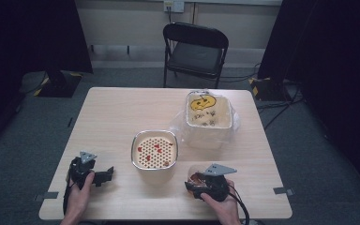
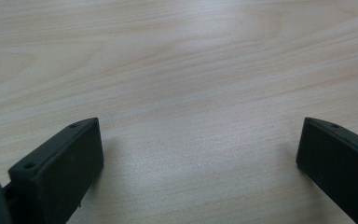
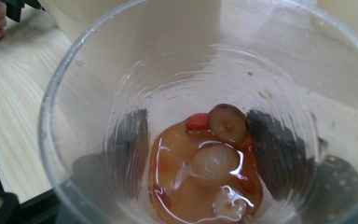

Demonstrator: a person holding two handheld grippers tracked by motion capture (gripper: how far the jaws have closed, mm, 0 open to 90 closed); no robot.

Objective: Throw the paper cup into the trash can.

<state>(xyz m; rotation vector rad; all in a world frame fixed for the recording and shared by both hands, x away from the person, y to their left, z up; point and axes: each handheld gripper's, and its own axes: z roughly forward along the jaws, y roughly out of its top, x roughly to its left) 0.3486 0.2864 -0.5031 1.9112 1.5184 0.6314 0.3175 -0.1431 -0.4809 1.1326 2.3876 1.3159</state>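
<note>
A clear plastic cup holds a little amber liquid and several fruit pieces. My right gripper is shut on it, and its dark jaws show through the cup's walls on either side. In the high view this cup sits in the right gripper near the table's front edge, just right of a metal-rimmed bowl with a perforated strainer dotted with red bits. My left gripper rests low at the front left, jaws wide apart over bare wood.
A white tub in a clear plastic bag, with a yellow drawing inside, stands behind the strainer at the right. A black folding chair stands beyond the table's far edge. Cables trail from both grippers.
</note>
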